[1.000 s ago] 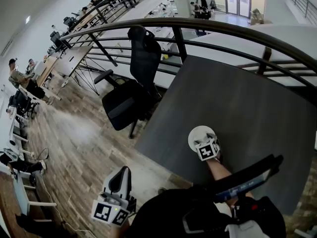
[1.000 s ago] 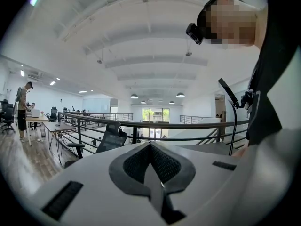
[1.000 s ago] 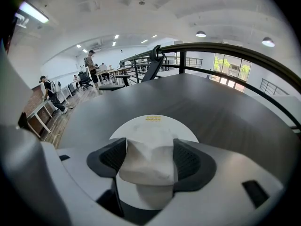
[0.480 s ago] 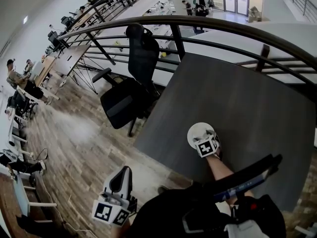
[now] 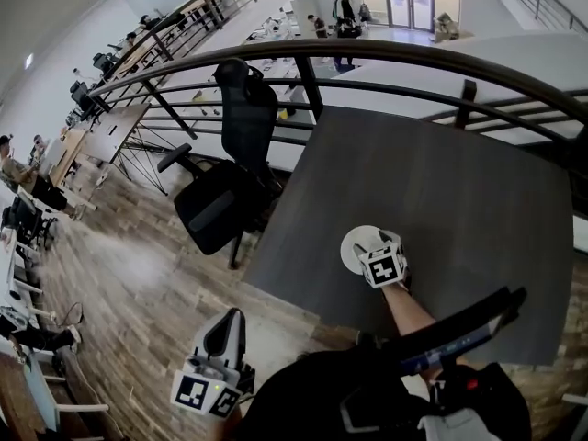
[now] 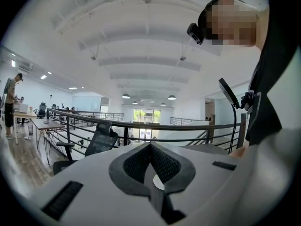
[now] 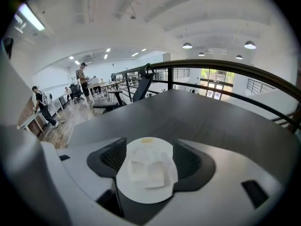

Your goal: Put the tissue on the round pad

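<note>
Only the view has swung a little: the office chair (image 5: 225, 168) and the dark table (image 5: 441, 182) sit further left than before, while both grippers hold their places. At the left, the left gripper (image 5: 213, 375) hangs low over the wood floor (image 5: 138, 265), off the table, its jaws pressed together on nothing. Right of the chair, near the table's front edge, lies the round white pad (image 5: 351, 251). The right gripper (image 5: 377, 244) hovers over it with jaws spread. The tissue (image 7: 146, 169), crumpled and white, rests on the pad between them, gripped by neither.
</note>
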A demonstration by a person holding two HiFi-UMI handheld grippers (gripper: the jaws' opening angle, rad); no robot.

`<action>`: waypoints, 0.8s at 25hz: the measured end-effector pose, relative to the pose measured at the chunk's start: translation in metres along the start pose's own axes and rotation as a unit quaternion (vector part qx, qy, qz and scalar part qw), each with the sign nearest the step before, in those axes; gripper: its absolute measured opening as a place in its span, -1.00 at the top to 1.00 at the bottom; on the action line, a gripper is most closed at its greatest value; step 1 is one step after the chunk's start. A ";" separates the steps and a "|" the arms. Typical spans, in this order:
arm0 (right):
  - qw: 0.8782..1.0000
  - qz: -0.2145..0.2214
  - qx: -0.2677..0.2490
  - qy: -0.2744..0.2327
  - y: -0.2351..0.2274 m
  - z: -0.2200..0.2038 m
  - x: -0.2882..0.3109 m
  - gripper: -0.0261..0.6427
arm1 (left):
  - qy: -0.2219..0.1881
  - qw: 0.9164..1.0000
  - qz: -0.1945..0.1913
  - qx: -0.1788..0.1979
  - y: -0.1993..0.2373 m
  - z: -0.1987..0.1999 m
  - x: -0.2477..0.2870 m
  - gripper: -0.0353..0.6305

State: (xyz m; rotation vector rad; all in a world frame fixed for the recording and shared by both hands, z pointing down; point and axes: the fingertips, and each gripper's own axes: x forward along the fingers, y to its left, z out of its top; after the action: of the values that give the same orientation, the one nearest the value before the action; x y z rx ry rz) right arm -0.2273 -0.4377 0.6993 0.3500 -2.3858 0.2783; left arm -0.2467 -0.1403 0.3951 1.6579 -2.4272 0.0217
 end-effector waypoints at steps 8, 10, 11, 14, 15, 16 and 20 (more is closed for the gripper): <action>0.995 -0.022 0.018 -0.092 0.011 0.045 -0.057 0.48 | -0.011 0.997 -0.077 0.013 0.009 -0.009 0.014 0.88; 0.993 -0.031 0.025 -0.112 0.013 0.050 -0.073 0.67 | -0.006 0.995 -0.099 0.016 0.006 -0.013 0.014 0.88; 0.991 -0.035 0.027 -0.123 0.014 0.053 -0.080 0.68 | -0.004 0.994 -0.109 0.019 0.006 -0.015 0.014 0.88; 0.987 -0.040 0.037 -0.150 0.021 0.059 -0.101 0.68 | -0.004 0.992 -0.125 0.015 0.008 -0.015 0.014 0.88; 0.986 -0.039 0.041 -0.158 0.024 0.061 -0.109 0.69 | -0.005 0.991 -0.130 0.013 0.008 -0.016 0.013 0.88; 0.985 -0.039 0.043 -0.165 0.028 0.064 -0.117 0.73 | -0.006 0.991 -0.136 0.012 0.007 -0.016 0.013 0.88; 0.982 -0.051 0.039 -0.180 0.037 0.067 -0.143 0.78 | -0.016 0.986 -0.168 0.006 0.000 -0.018 0.015 0.88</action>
State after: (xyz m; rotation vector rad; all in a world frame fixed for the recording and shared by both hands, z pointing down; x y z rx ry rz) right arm -0.1774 -0.3970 0.5504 0.6013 -2.7049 0.2813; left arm -0.2493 -0.1518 0.4153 2.0637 -2.1382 -0.0413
